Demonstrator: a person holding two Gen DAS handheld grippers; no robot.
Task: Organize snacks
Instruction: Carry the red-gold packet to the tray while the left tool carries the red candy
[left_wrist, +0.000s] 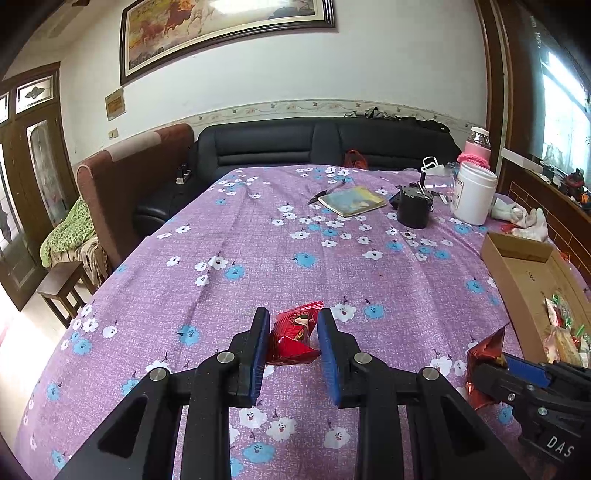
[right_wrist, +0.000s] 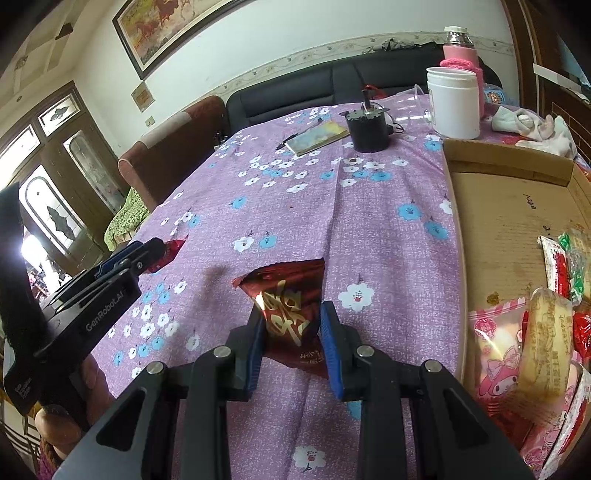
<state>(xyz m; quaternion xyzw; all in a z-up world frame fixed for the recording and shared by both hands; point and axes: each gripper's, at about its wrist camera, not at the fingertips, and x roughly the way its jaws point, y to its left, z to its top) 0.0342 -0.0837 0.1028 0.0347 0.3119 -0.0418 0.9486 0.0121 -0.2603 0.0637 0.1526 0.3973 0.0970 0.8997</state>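
Partly done, by the look: several snacks (right_wrist: 524, 339) already in the cardboard box (right_wrist: 495, 221). Two left: red packet (left_wrist: 295, 334) clamped in left tool (left_wrist: 293, 349), dark-red packet (right_wrist: 291, 314) in right tool (right_wrist: 293, 347), both over the bench (left_wrist: 277, 240).

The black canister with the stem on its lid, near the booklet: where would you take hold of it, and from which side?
Grip the black canister across its round side wall, low on the body, coming in level from the near, open tablecloth side. It stands upright; the lid's stem and tabs make a top grasp awkward, while the white jar and booklet sit to either side of it.
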